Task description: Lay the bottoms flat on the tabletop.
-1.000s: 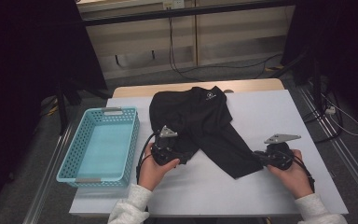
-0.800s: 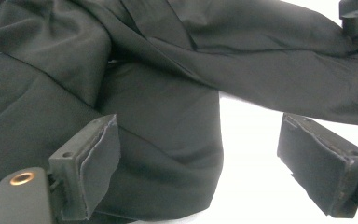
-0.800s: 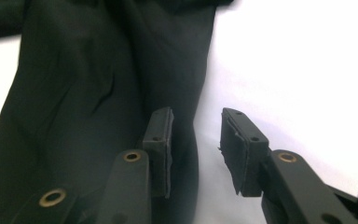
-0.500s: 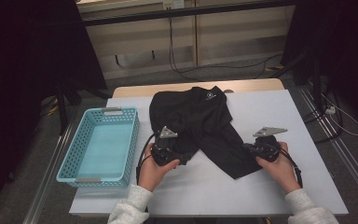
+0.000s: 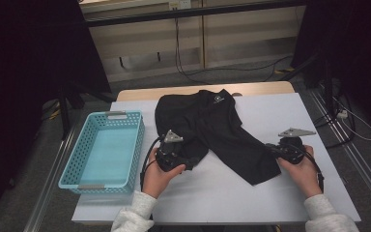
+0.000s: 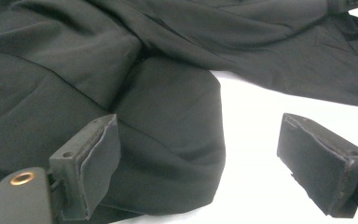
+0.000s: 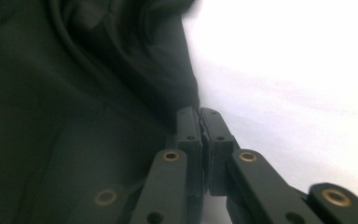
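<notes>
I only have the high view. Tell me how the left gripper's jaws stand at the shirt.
Observer: The left gripper is open, jaws wide apart, with a folded sleeve edge of the black shirt lying between them.
Operator: Now report the right one.
Observer: The right gripper has its jaws pressed together at the shirt's edge; whether cloth is pinched between them I cannot tell.
Operator: Say what lies under the left gripper's right-hand jaw.
Observer: Bare white table, no cloth there.
</notes>
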Motion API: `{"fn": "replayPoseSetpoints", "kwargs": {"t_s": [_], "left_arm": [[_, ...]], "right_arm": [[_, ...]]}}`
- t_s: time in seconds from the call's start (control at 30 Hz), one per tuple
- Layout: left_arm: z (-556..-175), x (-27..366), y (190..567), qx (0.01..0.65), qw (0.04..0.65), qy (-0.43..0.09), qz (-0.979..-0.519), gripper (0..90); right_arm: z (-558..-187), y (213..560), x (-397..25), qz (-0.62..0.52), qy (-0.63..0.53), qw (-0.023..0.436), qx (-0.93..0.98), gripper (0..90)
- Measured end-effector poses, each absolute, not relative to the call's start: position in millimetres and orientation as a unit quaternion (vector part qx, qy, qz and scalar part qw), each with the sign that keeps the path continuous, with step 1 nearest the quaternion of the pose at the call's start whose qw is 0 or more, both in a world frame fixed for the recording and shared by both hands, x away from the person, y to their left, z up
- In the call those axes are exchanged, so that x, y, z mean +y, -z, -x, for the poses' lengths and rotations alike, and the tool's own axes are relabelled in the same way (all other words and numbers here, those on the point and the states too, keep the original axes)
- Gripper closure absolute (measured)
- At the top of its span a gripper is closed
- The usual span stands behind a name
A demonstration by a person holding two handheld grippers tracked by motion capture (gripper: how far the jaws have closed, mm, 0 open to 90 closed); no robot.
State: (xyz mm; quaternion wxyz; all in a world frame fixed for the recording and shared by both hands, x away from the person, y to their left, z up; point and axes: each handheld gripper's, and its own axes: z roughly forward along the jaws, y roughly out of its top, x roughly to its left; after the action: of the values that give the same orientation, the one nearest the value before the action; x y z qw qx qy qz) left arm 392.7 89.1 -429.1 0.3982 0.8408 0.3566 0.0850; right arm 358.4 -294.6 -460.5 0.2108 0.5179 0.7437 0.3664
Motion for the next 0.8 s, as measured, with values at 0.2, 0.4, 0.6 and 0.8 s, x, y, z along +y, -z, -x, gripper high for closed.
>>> {"fn": "replayPoseSetpoints", "kwargs": {"t_s": [0.2,0.4,0.6,0.8], "left_arm": [[-393.0,88.9,430.2,0.358,0.397,-0.082,-0.841,13.6],[-393.5,88.6,429.9,0.355,0.398,-0.085,-0.842,13.6],[-392.9,88.4,428.9,0.355,0.396,-0.083,-0.843,13.6],[-393.1,88.5,428.9,0.355,0.395,-0.084,-0.843,13.5]], "right_arm": [[-357.8,460.4,-291.0,-0.511,-0.358,0.222,0.749,86.3],[-354.1,452.9,-283.1,-0.491,-0.354,0.242,0.758,72.9],[-348.4,441.1,-270.8,-0.477,-0.353,0.264,0.761,59.4],[-342.6,435.7,-253.9,-0.452,-0.377,0.236,0.773,56.7]]}}
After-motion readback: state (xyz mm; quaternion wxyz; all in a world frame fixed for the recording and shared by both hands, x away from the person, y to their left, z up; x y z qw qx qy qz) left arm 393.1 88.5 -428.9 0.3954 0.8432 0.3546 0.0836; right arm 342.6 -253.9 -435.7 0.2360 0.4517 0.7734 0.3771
